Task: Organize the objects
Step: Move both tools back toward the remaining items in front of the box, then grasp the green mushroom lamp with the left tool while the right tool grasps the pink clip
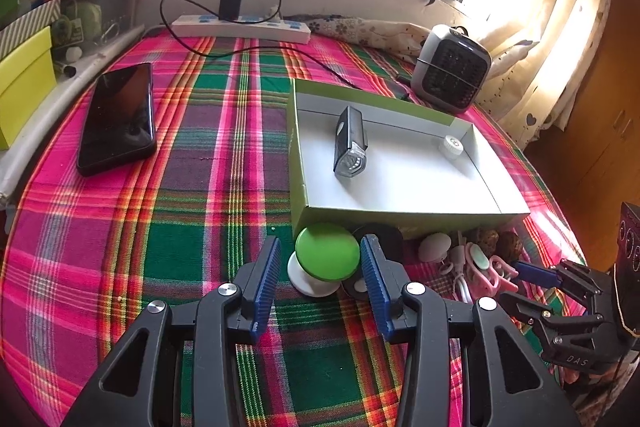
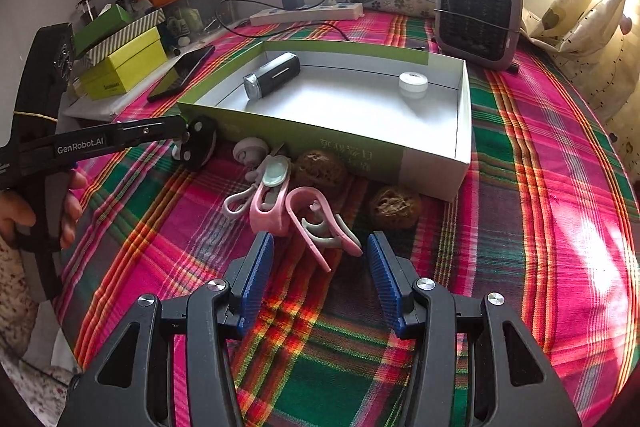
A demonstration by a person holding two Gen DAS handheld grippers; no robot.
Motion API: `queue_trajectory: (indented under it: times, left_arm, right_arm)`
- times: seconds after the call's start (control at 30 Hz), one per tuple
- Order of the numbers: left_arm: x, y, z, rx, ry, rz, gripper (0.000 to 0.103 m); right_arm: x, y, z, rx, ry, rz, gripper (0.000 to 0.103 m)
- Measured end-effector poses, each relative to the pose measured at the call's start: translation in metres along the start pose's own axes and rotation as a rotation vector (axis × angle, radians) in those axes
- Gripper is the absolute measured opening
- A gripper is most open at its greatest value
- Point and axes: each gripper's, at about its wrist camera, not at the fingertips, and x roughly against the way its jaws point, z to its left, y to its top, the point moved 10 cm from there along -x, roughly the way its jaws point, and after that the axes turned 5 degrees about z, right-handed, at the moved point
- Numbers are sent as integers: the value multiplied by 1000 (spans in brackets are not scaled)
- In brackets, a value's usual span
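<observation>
An open green box (image 1: pixel 298 163) with a white inside lies on the plaid cloth and holds a black bike light (image 1: pixel 350 143) and a white cap (image 1: pixel 451 146). In front of it my left gripper (image 1: pixel 322 243) is open around a green round lid on a white base (image 1: pixel 326 257); the right pad is at its edge and the left pad stands apart. My right gripper (image 2: pixel 320 241) is open, with a pink clip (image 2: pixel 320 223) between its fingertips, untouched. Beside it lie another pink clip (image 2: pixel 270 203), two walnuts (image 2: pixel 320 167) (image 2: pixel 395 207) and a black disc (image 2: pixel 198 143).
A black phone (image 1: pixel 118 119) lies at the left. A power strip (image 1: pixel 240 27) with a charger and cable runs along the back. A small grey heater (image 1: pixel 452 67) stands behind the box. Yellow-green boxes (image 1: pixel 24 83) stack at the left edge. A hand (image 2: pixel 24 215) holds the left gripper.
</observation>
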Motion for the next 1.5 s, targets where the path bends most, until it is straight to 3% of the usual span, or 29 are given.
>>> queue_trajectory:
  times: [0.4,0.63,0.8,0.9,1.5]
  left_arm:
    - [-1,0,0,-12,-6,10,40]
    - [0,1,0,-21,-3,10,40]
    - [1,1,-2,-37,17,2,38]
    - [3,0,-3,-36,9,-2,31]
    - [20,-28,-23,-116,-12,40,31]
  right_arm:
    - [-11,8,10,96,-26,19,49]
    - [-7,6,5,78,-37,12,24]
    - [-5,3,5,73,-35,12,24]
    - [-2,1,5,66,-30,10,24]
    - [10,-12,-1,22,-47,14,24]
